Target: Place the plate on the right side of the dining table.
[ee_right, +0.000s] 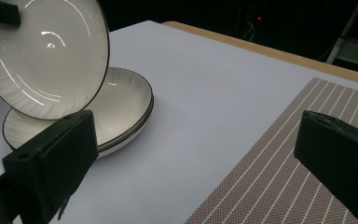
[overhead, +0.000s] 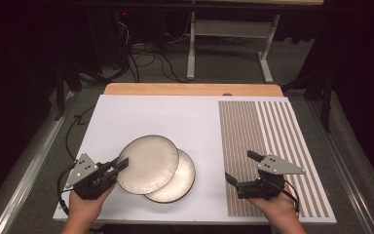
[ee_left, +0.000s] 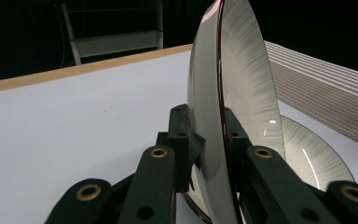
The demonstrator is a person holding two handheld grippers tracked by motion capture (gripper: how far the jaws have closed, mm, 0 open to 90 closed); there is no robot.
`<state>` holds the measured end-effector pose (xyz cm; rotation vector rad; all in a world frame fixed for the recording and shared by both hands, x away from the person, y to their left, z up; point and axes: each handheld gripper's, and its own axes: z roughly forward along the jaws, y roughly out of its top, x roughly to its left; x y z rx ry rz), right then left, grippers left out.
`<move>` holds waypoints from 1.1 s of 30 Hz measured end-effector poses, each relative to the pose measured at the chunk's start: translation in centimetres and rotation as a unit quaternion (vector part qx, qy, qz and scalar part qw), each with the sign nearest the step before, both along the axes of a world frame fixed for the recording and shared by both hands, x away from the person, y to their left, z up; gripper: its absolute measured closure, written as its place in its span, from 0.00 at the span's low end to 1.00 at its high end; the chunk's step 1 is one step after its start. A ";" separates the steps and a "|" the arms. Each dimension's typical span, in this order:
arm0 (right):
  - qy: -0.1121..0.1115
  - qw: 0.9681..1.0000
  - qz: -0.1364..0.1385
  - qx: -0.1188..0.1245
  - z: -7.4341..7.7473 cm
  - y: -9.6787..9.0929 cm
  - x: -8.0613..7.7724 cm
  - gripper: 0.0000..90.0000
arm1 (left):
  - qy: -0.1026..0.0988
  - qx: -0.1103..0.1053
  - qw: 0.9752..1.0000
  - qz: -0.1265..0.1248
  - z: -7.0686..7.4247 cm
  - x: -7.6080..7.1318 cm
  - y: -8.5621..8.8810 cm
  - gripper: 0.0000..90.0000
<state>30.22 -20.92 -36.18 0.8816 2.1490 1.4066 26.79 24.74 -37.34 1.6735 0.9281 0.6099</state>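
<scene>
White table (overhead: pixel 141 114) — left tool (overhead: pixel 118 167) grips raised plate (overhead: pixel 148 163).

Lots of free room on the white worktop (overhead: pixel 141 112) at the back & in the middle, so a hand can pass there. Front left is blocked: a tilted plate (overhead: pixel 148 164) is held up off the worktop, w/ more plates (overhead: pixel 184 181) stacked flat just under it. The striped mat (overhead: pixel 268 146) on the right lies flat. The right gripper (overhead: pixel 238 168) hovers over its front edge, jaws wide apart.
</scene>
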 end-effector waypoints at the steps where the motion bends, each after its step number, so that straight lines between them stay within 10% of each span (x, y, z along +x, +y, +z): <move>1: -0.003 1.000 -0.002 -0.001 0.0 0.0 0.0 0.01 | 0.000 0.000 1.000 0.000 0.0 0.0 0.0 0.88; 33: 0.035 0.996 0.083 -0.021 -1.3 11.2 3.1 0.10 | -0.001 0.003 1.000 -0.006 0.0 0.1 0.1 0.88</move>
